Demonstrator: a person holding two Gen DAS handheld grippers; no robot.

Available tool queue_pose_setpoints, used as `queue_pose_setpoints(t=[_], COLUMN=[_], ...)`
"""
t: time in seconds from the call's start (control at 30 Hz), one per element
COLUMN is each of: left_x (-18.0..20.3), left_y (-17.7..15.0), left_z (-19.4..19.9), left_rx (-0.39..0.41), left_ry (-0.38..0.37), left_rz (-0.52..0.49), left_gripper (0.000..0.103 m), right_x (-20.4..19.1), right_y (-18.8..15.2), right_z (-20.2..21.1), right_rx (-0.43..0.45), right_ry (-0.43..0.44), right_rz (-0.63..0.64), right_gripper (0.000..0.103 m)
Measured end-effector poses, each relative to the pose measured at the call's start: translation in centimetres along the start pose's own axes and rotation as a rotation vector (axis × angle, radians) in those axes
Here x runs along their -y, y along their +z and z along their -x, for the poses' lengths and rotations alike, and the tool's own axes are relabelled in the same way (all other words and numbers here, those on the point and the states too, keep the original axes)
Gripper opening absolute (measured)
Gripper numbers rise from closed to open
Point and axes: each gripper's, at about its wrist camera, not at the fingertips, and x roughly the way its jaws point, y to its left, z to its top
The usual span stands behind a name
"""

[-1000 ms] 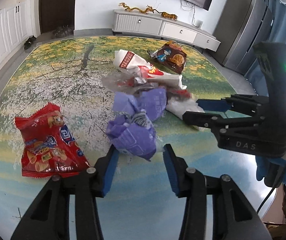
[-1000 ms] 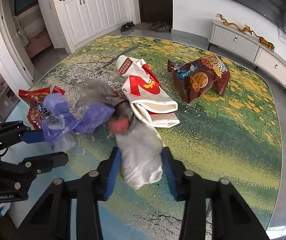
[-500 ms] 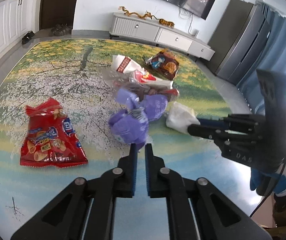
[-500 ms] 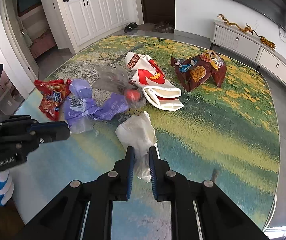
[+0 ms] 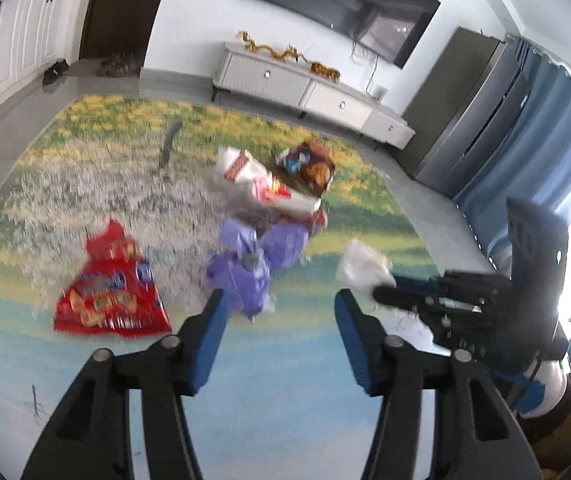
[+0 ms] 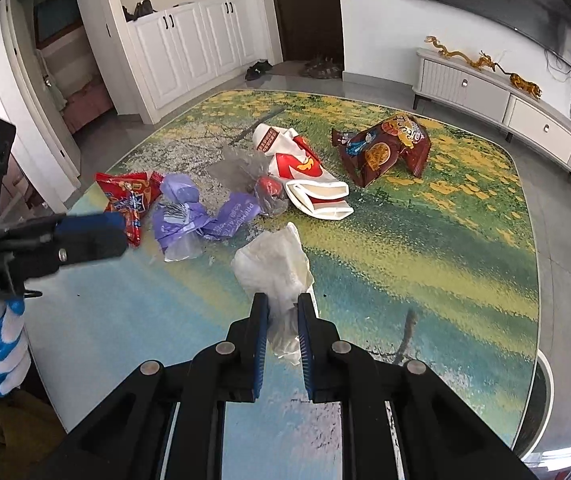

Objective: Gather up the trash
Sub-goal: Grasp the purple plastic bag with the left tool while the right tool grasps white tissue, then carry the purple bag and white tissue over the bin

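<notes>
White cabinets, dark door, wall TV, blue curtains.

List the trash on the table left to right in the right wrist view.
Red snack bag → purple plastic bag → white crumpled bag, shut in the right gripper → white-and-red paper bag → brown snack bag.

— Could you read anything on the trash in front of you?
— Only one bit clearly: the purple wrapper carried pale capitals that looked like "PREMIUM".
— And the snack bags?
— The brown snack bag and red snack bag showed printed lettering, but it was too small for you to make out.
</notes>
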Motion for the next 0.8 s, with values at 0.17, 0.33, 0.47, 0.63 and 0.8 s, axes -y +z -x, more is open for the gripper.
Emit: queue_pose_setpoints(t=[0.17,0.33,0.47,0.63,0.8], left_x=[0.2,-0.3,-0.8,-1.3,-1.1], left_y=[1.9,2.1,1.6,1.1,0.9], left_z=[-1.1,-4.4,-5.8,-6.2,-5.8], left_rx=[0.011,-0.053,-0.083,-0.092,-0.093], left_ry=[0.057,0.135,0.149,0.154,0.149], left_rz=[-0.016,-0.012,0.007,0.033,0.045], left_gripper=[0.054,0.053,0.050,0.039,0.036], right_x=[0.3,0.7,1.3,1.9,2.3], right_y=[0.0,-0.3,-0.8,-1.3,-1.9], right_z=[1.0,1.9,2.7,3.1,3.7], right_rx=[0.023,0.037,0.048,0.061,0.084], right_ry=[-0.004,-0.013,-0.021,-0.018,0.010], right_rz=[-0.013,-0.025,-0.043,-0.066,-0.079], right_gripper=[0.014,0.014,0.014,0.014,0.014])
